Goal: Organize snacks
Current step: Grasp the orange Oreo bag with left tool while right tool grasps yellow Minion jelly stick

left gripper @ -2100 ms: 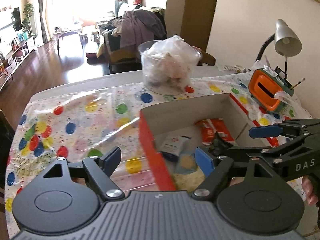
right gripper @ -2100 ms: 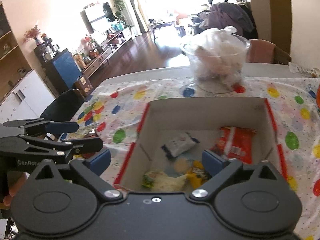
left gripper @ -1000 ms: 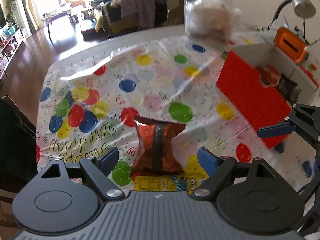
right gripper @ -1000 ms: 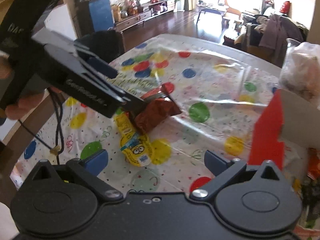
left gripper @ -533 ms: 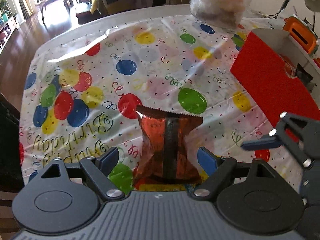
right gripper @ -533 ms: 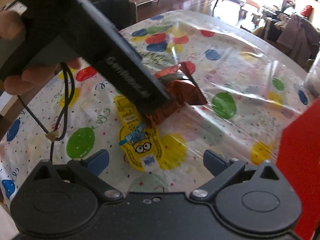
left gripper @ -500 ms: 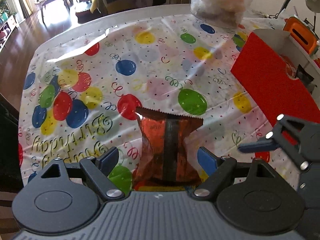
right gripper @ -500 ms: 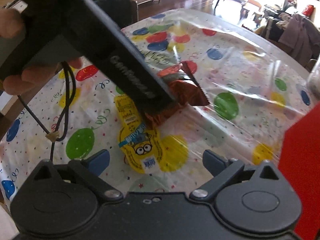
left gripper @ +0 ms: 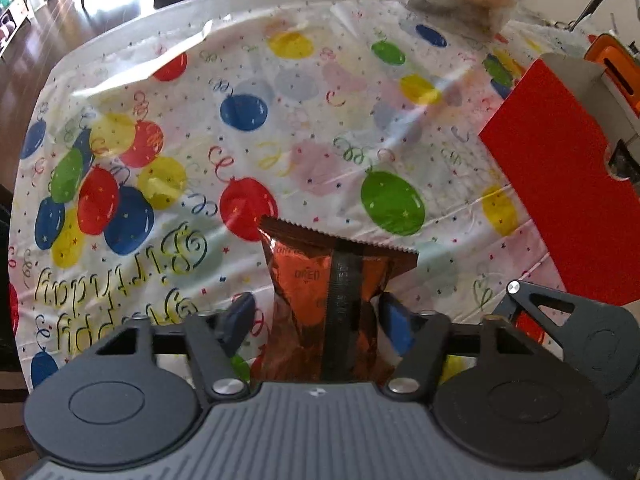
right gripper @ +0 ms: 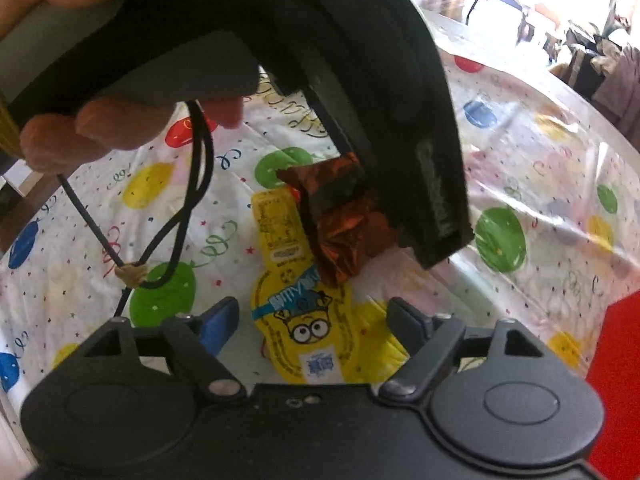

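1. So, the orange foil snack packet (left gripper: pixel 326 292) lies flat on the balloon tablecloth (left gripper: pixel 280 128), right between the fingers of the left gripper (left gripper: pixel 316 320). Those jaws are closing around it. The right-hand pad looks like it's already against the foil, while the left-hand pad seems to have a sliver of gap, so I wouldn't call it a grip yet.

2. Just under the packet's near end sits the yellow minion pouch (right gripper: pixel 306 320). It's between the fingers of the right gripper (right gripper: pixel 310 320), which is closing too, but both pads stand clear of the pouch edges.

3. My take on doing this well: let each claw bite the middle of its own pack, not the crimped seam, since foil is slippery and crushes easily. Squeeze just enough that it won't slide.

4. The packet overlaps the pouch, and the left claw's body hangs right above the right claw's view. I'd lift the orange one first, so the yellow one doesn't get dragged along.

5. Off to the right of both claws is the red box (left gripper: pixel 568 200), well apart from the packs. That's presumably the drop spot, so raise high enough to clear its wall.
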### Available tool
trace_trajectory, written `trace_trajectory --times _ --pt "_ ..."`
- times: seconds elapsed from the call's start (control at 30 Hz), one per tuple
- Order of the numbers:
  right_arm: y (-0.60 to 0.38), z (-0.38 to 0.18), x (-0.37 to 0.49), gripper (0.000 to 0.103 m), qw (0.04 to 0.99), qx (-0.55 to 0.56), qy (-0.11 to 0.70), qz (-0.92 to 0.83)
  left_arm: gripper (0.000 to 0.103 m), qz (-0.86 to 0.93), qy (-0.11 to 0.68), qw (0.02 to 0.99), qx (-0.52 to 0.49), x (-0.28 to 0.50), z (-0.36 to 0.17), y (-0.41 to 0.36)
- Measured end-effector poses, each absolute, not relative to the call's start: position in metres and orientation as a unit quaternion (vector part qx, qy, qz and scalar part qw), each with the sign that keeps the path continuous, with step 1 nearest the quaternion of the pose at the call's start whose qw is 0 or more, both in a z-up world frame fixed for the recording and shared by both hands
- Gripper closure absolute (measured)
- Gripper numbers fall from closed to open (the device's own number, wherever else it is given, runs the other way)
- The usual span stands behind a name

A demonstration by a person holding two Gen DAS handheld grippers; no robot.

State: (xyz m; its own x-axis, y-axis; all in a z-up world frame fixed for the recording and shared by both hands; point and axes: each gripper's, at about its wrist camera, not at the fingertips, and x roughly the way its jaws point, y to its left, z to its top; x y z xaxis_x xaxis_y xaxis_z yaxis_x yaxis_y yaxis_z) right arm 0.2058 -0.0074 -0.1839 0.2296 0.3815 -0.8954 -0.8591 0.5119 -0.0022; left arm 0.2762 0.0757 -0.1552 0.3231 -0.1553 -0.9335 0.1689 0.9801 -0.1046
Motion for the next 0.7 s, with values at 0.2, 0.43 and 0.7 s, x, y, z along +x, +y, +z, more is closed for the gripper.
trace_trajectory --times 0.2,0.43,0.7 --pt "-0.005 -0.18 0.203 0.044 0.74 -0.265 0.448 0.426 0.051 -0.107 0.571 0.814 0.01 0.273 -0.154 0.074" --pt "-0.004 -0.178 0.199 0.052 0.741 -0.271 0.446 0.423 0.056 -0.094 0.562 0.822 0.011 0.268 -0.151 0.078" --pt "-0.02 -0.165 0.189 0.052 0.752 -0.266 0.444 0.407 0.057 -0.075 0.548 0.833 -0.025 0.261 -0.137 0.095"
